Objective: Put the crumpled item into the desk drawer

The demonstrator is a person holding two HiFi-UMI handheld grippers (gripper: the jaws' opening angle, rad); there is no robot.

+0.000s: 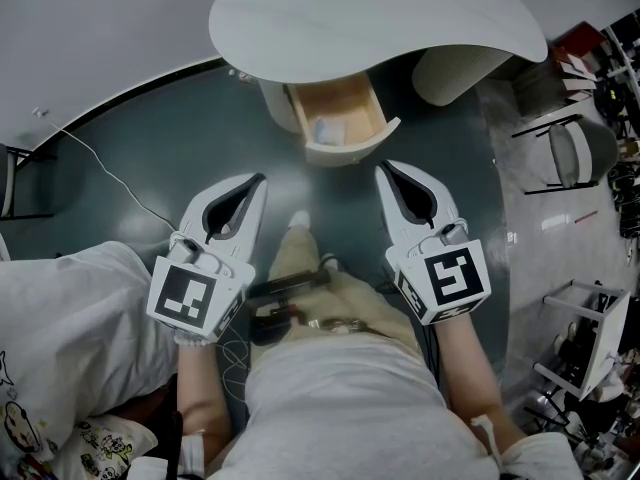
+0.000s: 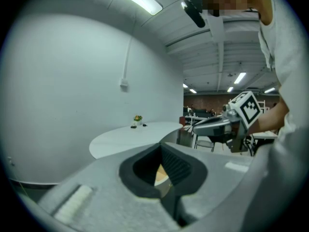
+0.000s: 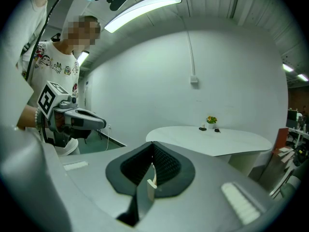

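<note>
In the head view the wooden desk drawer (image 1: 350,150) stands pulled open under the white desk top (image 1: 380,13). A pale crumpled item (image 1: 328,130) lies inside the drawer. My left gripper (image 1: 257,181) and right gripper (image 1: 384,172) hover side by side near my body, tips aimed at the drawer and well short of it. Both are shut with nothing between the jaws. The left gripper view shows its shut jaws, the left gripper (image 2: 161,148) and the right gripper (image 2: 231,122) beyond. In the right gripper view, the right gripper (image 3: 153,146) is shut, with the left gripper (image 3: 72,118) off to its left.
The curved white desk (image 3: 212,139) carries a small potted plant (image 3: 211,120). Another person in a white printed shirt (image 1: 70,318) stands at my left. A thin cable (image 1: 110,178) runs over the dark floor. Chairs and racks (image 1: 575,153) crowd the right side.
</note>
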